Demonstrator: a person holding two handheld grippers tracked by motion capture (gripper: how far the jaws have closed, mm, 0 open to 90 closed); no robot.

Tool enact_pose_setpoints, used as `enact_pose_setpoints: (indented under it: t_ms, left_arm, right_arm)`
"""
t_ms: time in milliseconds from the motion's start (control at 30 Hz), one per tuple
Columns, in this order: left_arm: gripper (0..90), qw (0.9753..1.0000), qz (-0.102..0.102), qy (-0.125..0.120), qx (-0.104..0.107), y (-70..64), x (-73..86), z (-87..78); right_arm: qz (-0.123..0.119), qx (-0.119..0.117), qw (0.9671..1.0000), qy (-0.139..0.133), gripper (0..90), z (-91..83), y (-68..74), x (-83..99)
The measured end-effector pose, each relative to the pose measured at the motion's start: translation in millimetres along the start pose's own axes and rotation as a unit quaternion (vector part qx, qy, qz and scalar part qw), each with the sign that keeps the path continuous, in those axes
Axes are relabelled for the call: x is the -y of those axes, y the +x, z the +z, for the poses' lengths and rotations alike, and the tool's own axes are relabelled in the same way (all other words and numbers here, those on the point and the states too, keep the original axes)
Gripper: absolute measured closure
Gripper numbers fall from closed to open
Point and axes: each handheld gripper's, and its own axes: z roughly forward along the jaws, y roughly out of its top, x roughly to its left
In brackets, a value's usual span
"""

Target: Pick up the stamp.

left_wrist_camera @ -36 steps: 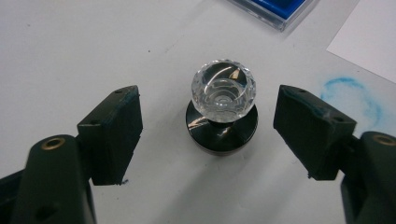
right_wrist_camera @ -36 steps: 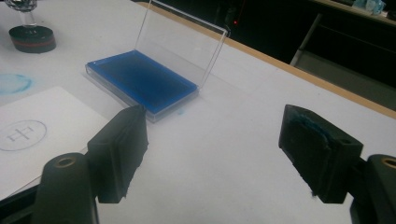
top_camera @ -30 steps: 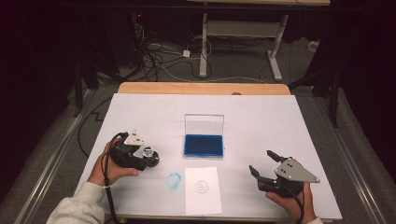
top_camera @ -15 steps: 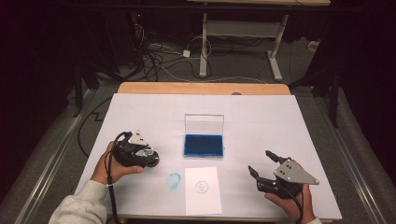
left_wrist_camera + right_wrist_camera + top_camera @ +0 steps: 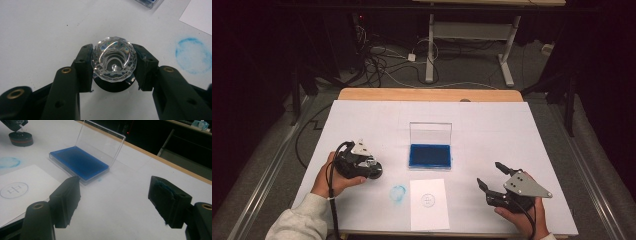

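On the white counter (image 5: 492, 125) in the high view, the left gripper (image 5: 371, 169) covers the faceted clear-crystal stamp with round black base (image 5: 376, 172), left of the open blue ink pad in its clear case (image 5: 430, 155). Left gripper view: jaws clamp the stamp's crystal knob; base mostly hidden beneath. Right gripper view: right gripper (image 5: 113, 202) jaws spread, empty; white printed paper sheet (image 5: 22, 188) cut off at left.

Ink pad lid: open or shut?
Open. The clear lid stands upright behind the blue ink pad, leaving its surface uncovered, as the right gripper view confirms.
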Motion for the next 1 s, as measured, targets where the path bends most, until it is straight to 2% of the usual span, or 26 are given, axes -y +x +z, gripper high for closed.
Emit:
enact_pose_setpoints:
  t_ms: [100, 167, 500, 700, 800, 833, 1000]
  left_arm:
    - [53.9, 1.0000, -0.006, -0.003, -0.001, 0.0, 0.4, 0.6]
    - [54.0, 0.9999, 0.000, -0.005, -0.009, -2.3, -0.1, 1.1]
    - [54.6, 0.9998, 0.003, -0.015, -0.012, -3.8, 1.8, 1.2]
    - [54.6, 0.9992, -0.004, -0.033, -0.020, -4.2, 5.4, -4.2]
    - [54.6, 0.9991, -0.005, -0.039, -0.017, -5.0, 7.7, -6.4]
    - [54.6, 0.9987, -0.008, -0.048, -0.015, -5.8, 9.8, -7.0]
    - [54.6, 0.9985, -0.005, -0.051, -0.017, -8.1, 10.5, -8.8]
  right_arm:
    - [0.002, -0.001, 1.0000, 0.000, 26.1, 0.0, 0.0, 0.0]
    - [-0.001, -0.004, 1.0000, 0.001, 26.9, 0.1, 0.5, 0.1]
    - [0.003, -0.003, 1.0000, 0.004, 26.1, 1.6, -1.3, 1.5]
    - [0.006, 0.001, 1.0000, 0.003, 25.1, 0.3, -3.7, 1.8]
    - [0.010, 0.000, 0.9999, 0.003, 24.5, 0.6, -4.9, 1.7]
    - [0.009, 0.000, 0.9999, 0.006, 24.4, 0.9, -5.3, 1.8]
    - [0.007, -0.001, 0.9999, 0.015, 23.7, 3.6, -6.0, 2.6]
